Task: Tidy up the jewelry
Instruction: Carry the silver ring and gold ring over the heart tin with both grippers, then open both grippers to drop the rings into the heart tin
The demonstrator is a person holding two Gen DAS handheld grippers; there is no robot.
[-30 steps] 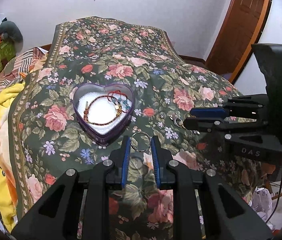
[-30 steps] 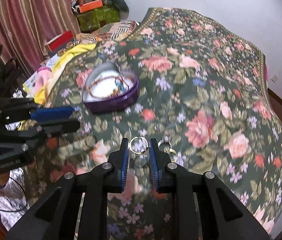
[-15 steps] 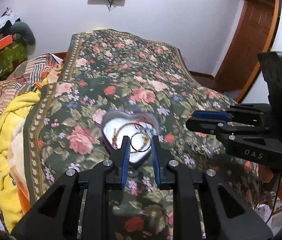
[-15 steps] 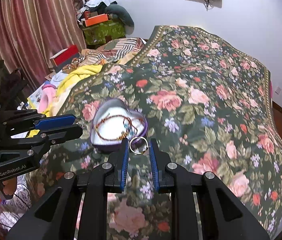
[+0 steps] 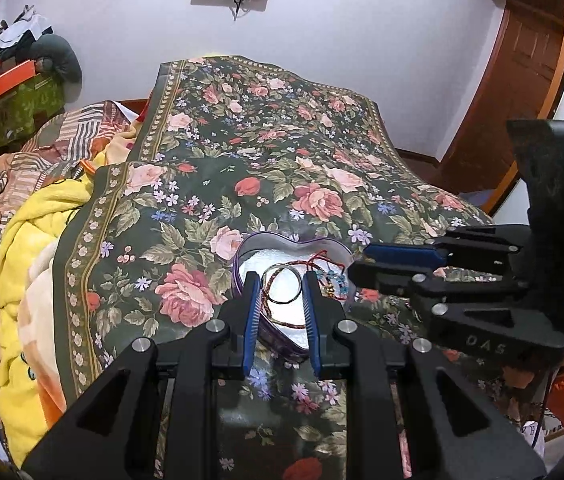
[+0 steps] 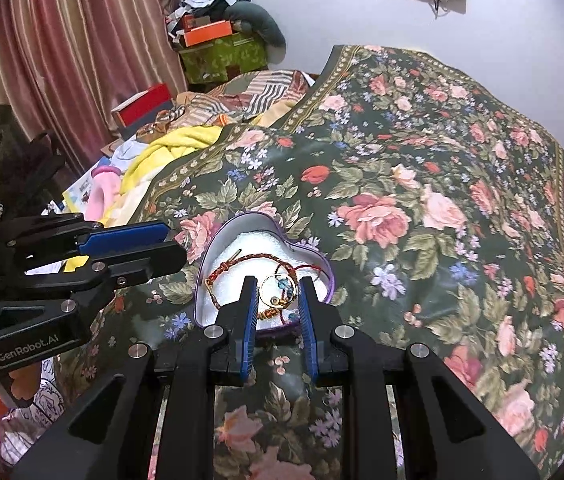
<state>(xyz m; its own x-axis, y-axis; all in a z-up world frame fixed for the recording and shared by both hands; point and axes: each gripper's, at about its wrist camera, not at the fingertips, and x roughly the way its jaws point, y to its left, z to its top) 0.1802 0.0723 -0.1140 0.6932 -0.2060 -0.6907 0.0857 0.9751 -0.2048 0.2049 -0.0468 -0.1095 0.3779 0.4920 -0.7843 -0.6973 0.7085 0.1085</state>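
Left gripper (image 5: pixel 281 286) first: its blue-padded fingers (image 5: pixel 251 312) are pinched on a thin metal bangle (image 5: pixel 282 285), a plain silvery hoop standing upright between the pads, lined up over the heart-shaped tin (image 5: pixel 248 248). Right gripper (image 6: pixel 278 290), same story: fingers (image 6: pixel 250 316) clamped on a smaller ring (image 6: pixel 277 289), a slim gold-toned circle with a little round stud at its lower edge, held directly above the tin's near lobe.

Out from the tips, the tin sits on the bed's floral cover (image 6: pixel 422 208). It is purple-walled, silvery inside, with a white padded floor (image 6: pixel 250 246). Lying in it is a braided red-and-gold cord bracelet (image 6: pixel 242 260), curling round the lining with a knot and a short bar at one end. Beside that is a thin red string bracelet (image 6: pixel 306 267) with small blue beads, partly hidden behind the ring in the right view.

From the left camera the right gripper comes in from the right side, just beside the tin's rim. From the right camera the left gripper reaches in from the left, its tips near the tin's left lobe.

Further out: the dark green cover, with pink and red roses, drapes the whole bed. A yellow blanket (image 5: pixel 30 248) is bunched at the far left edge.
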